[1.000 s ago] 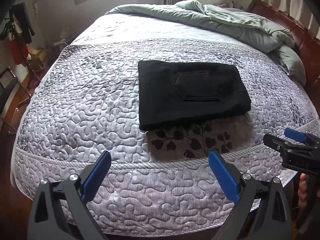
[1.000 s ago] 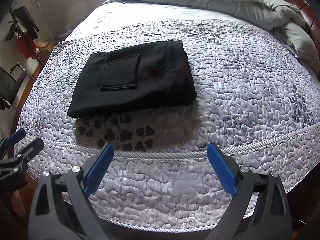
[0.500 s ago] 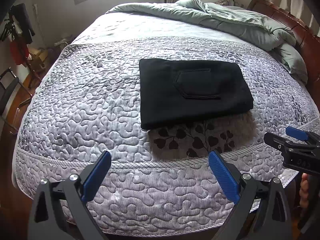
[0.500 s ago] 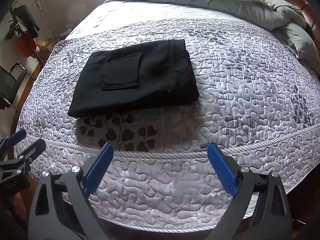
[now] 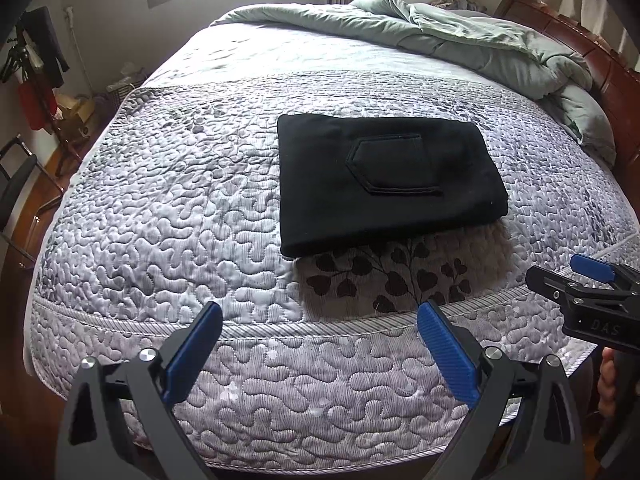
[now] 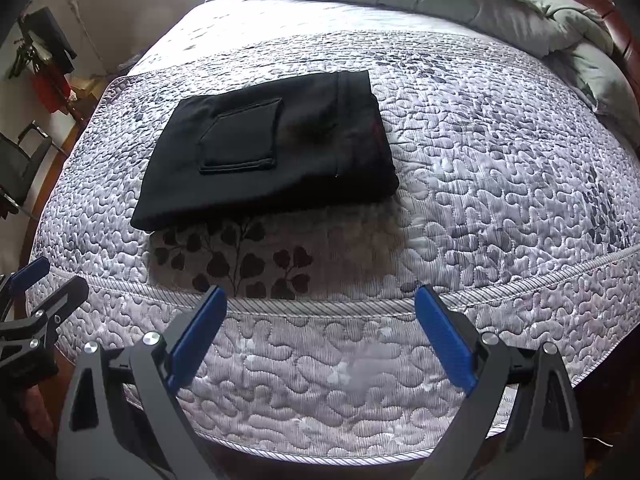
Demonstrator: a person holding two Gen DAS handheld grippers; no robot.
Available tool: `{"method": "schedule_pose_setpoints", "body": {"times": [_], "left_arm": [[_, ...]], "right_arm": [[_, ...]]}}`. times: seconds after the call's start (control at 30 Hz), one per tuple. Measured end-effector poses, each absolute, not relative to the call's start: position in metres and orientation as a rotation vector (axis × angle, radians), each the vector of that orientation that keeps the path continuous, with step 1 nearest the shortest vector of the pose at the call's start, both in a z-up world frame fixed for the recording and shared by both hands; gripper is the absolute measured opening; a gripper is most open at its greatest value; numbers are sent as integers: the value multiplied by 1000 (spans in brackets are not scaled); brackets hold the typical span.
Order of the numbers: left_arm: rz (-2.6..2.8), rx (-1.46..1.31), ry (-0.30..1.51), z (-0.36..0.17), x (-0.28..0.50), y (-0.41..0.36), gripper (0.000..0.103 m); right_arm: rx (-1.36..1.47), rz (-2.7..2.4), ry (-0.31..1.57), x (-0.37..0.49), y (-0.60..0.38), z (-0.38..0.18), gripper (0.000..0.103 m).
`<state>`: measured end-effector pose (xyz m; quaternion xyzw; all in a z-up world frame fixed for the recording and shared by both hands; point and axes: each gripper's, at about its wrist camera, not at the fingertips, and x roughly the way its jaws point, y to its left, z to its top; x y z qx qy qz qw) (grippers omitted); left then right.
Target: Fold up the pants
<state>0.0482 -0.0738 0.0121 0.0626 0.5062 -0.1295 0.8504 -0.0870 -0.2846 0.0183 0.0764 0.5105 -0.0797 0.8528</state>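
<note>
Left gripper point(image 5: 318, 344), right gripper point(image 6: 320, 336) spread, empty; folded black fabric pants point(image 5: 384, 178) at 12 o'clock. Risk: careless regrasp undoes fold.

Black pants point(image 5: 384, 180), folded flat, pocket up
</note>
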Motion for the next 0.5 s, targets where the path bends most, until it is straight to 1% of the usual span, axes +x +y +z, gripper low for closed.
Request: {"method": "schedule_pose_setpoints", "body": {"times": [0.5], "left_arm": [[-274,127,1087,12,48,-74,98]], "right_arm": [[168,-173,1080,-89,-289,16,95]]}}
